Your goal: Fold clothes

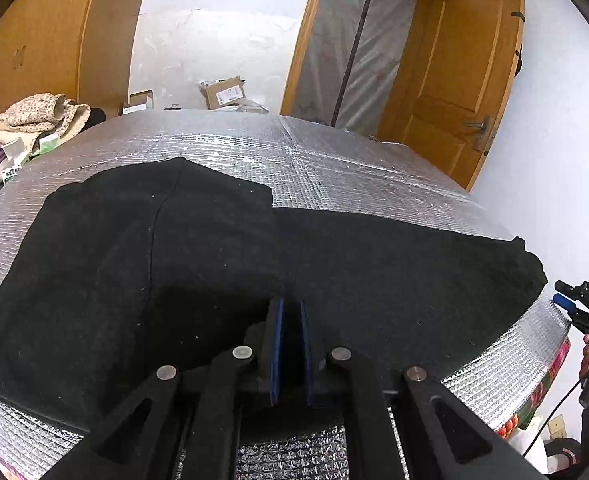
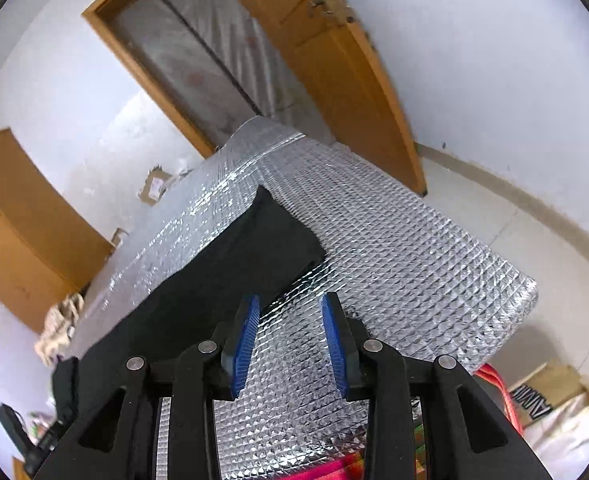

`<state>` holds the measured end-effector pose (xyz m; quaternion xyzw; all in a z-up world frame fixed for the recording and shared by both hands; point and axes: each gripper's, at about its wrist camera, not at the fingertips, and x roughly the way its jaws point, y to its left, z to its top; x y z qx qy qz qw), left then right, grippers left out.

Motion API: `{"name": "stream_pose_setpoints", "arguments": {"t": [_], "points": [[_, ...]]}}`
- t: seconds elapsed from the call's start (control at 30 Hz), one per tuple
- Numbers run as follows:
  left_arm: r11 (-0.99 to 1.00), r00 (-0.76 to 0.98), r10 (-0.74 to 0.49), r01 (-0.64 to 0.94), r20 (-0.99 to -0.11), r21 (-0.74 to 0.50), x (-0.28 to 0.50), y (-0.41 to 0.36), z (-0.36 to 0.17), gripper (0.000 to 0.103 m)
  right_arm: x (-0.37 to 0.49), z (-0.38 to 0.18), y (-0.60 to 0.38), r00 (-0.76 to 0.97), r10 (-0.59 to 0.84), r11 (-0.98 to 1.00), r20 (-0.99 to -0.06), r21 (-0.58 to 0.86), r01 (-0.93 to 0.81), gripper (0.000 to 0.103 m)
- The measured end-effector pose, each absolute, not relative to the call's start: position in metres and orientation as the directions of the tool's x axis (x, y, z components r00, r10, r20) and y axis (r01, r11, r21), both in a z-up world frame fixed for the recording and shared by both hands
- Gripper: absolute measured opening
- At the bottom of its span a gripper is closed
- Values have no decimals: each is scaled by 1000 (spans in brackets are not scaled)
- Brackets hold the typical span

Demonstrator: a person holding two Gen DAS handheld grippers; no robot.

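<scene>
**Count of things in view**

One black knit garment lies on one silver quilted foil surface. Two black hand-held grippers with blue pads: left, right. One open wooden door. One heap of floral cloth.

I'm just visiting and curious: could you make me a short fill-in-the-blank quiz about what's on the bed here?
1. The garment spread on the silver cover is ____ in colour.
2. The right gripper has its blue fingers ____, with nothing between them.
3. The wooden door behind the bed stands ____.

Missing words: black; open; open
</scene>
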<state>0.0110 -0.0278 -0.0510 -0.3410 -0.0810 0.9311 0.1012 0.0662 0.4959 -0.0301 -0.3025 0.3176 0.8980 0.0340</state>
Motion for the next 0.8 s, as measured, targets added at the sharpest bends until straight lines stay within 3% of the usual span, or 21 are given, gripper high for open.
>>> {"name": "stream_pose_setpoints", "arguments": {"t": [0.8], "points": [[-958,-759,261,-130,-597,-254,13,-32,-56,9,-2,-40,514,-806,-191,-803,-560,561,-200,35]]}}
